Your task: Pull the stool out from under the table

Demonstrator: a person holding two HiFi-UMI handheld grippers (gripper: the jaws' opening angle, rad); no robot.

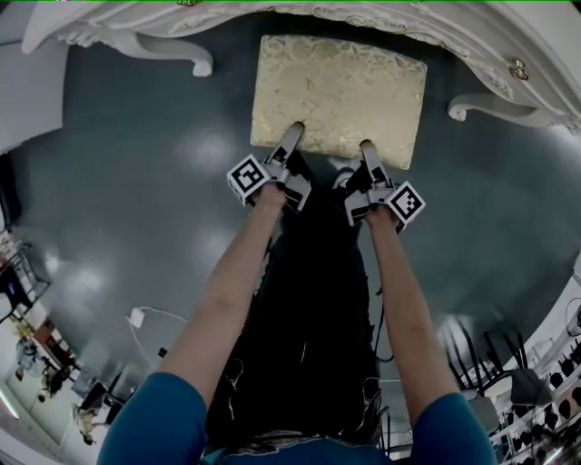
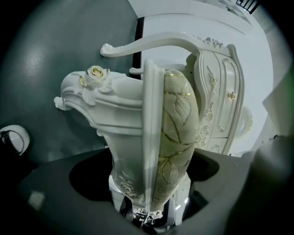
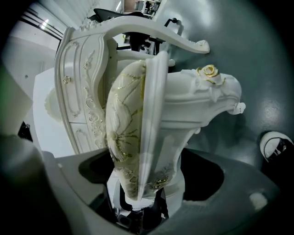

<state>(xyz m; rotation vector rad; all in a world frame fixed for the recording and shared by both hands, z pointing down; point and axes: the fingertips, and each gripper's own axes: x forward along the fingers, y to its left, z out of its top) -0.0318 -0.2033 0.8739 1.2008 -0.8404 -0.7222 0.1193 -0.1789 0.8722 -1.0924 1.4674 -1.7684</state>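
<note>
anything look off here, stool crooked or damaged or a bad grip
Nothing stands out. The stool looks intact, its seat flat and its far end close to the table. The left claw and the right claw each clamp its near edge, one towards each corner.

Teal short sleeves [image 1: 154, 422], black garment [image 1: 304, 345] below; grey left tongs [image 1: 295, 130] and right tongs [image 1: 366, 145] carry black-and-white marker cubes [image 1: 247, 177]

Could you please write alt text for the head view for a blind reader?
Two arms reach forward, the left claw and right claw each gripping the near edge of a cream cushioned stool on a dark floor, before a white table.
</note>
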